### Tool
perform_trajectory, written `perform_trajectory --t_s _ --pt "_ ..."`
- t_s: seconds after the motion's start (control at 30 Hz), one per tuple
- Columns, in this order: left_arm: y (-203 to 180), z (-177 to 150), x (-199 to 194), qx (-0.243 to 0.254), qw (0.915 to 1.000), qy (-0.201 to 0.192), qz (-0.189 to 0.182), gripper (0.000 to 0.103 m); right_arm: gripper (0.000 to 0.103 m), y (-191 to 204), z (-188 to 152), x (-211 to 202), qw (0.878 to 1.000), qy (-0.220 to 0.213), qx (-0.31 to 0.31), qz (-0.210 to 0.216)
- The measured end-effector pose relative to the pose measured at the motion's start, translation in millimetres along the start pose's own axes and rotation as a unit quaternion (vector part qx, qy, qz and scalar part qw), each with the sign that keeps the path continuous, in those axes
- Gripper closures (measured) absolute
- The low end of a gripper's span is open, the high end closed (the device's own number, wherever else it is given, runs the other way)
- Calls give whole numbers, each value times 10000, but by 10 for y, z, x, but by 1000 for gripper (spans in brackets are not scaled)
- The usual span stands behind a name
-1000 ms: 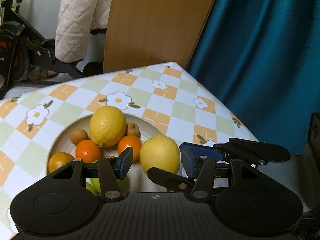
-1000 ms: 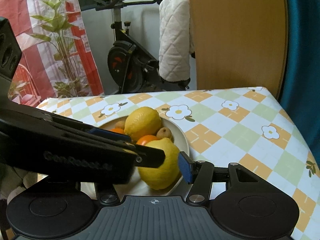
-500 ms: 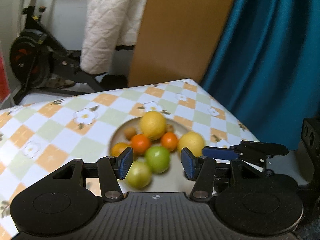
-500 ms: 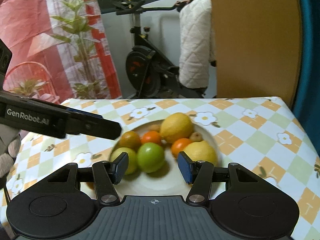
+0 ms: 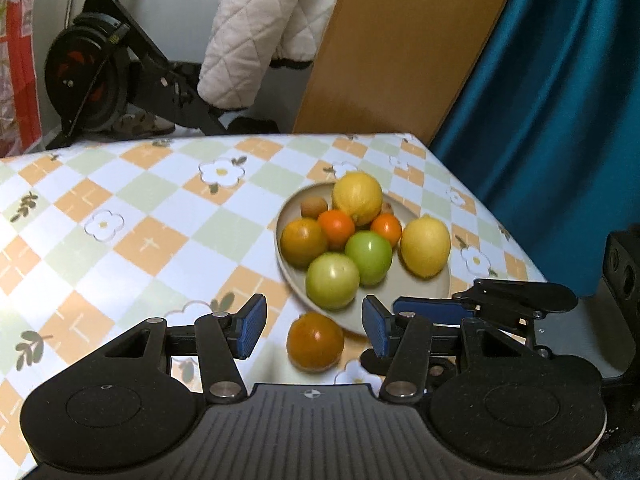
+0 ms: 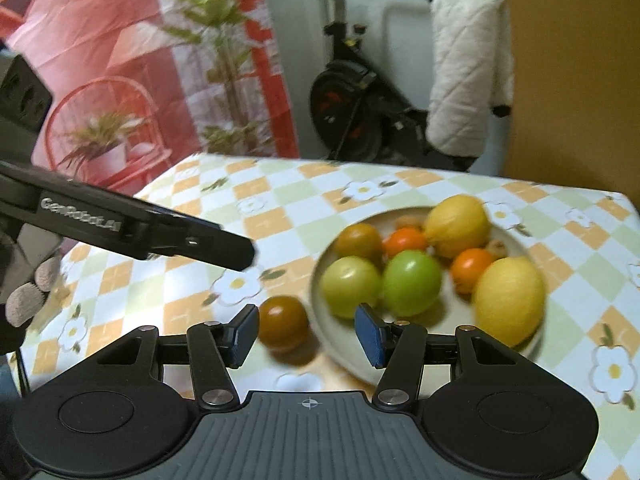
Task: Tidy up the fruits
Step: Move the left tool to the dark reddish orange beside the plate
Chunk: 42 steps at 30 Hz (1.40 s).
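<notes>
- The left gripper [image 5: 311,326] is spread wide and holds nothing; a brownish-orange fruit [image 5: 315,341] lies on the table between its blue pads [image 5: 251,326], touching neither.
- The right gripper [image 6: 306,334] is also spread wide and empty, aimed at the same loose fruit, which sits near its left pad in that view.
- This loose fruit rests on the checked tablecloth [image 5: 132,216], just beside the near rim of the plate [image 5: 416,296].
- It is round, glossy and dark orange with a bright highlight. I judge it light, fairly firm and smooth-skinned, so it may roll or slip. Closing across its widest middle, gently, looks safest.
- On the plate sit two green fruits [image 5: 333,280] at the near side, another brownish-orange one on the left, two small bright oranges [image 5: 337,224] in the middle, and two large lemons [image 5: 425,247], one far and one right.
- Two small brown fruits lie at the far edge, partly hidden.
- The right wrist view is blurred, so fine detail there is unclear.
</notes>
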<state>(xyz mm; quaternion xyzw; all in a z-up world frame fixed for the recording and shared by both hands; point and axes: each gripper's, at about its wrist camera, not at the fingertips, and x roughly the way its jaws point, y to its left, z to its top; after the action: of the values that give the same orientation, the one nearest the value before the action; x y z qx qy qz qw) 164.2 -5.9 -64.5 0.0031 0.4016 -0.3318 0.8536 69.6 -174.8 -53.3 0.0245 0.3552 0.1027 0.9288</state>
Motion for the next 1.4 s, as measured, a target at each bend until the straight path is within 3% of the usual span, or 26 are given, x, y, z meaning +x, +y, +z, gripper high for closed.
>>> perform_trajectory --t_s 0.6,0.7,0.8,1.4 --pt "213 -109 485 -333 9976 465 -399 48 62 44 -175 208 9985 441 209 233" --pt "211 -121 518 -273 9968 549 -511 49 63 27 -185 220 9984 460 254 231" --pt "151 -169 539 -81 9957 695 -609 59 63 4 -185 236 9981 471 316 223" --pt "41 -273 521 60 9927 830 -871 60 63 -27 -254 256 9980 505 357 162"
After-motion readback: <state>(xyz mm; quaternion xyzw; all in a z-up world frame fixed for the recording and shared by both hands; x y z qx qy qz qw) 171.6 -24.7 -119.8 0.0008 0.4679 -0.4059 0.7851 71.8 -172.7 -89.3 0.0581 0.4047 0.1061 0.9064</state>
